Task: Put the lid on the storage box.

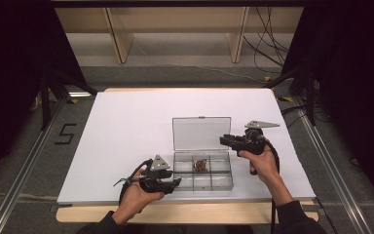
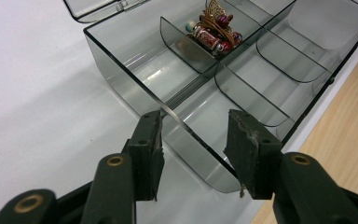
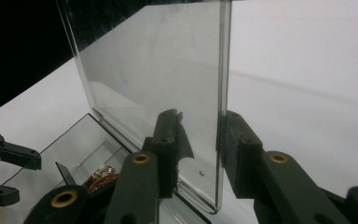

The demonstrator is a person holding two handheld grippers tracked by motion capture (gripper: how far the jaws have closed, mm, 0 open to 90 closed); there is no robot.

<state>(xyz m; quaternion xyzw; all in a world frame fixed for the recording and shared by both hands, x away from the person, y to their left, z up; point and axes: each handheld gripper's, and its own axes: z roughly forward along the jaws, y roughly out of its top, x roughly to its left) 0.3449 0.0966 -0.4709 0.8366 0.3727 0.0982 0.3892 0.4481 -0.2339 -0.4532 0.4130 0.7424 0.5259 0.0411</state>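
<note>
White bench (image 1: 126,122) held clear box (image 1: 203,176): light, stiff, slippery. Left tool (image 2: 193,140) open astride its wall; right tool (image 3: 200,140) open astride lid (image 3: 158,70) edge.

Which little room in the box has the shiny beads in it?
The middle compartment of the back row, by the lid, holds the beaded trinket. The other compartments look empty.

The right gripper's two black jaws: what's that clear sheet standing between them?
It is the open lid of the compartment box, upright, its edge between the right gripper's jaws; the right gripper view shows it.
</note>
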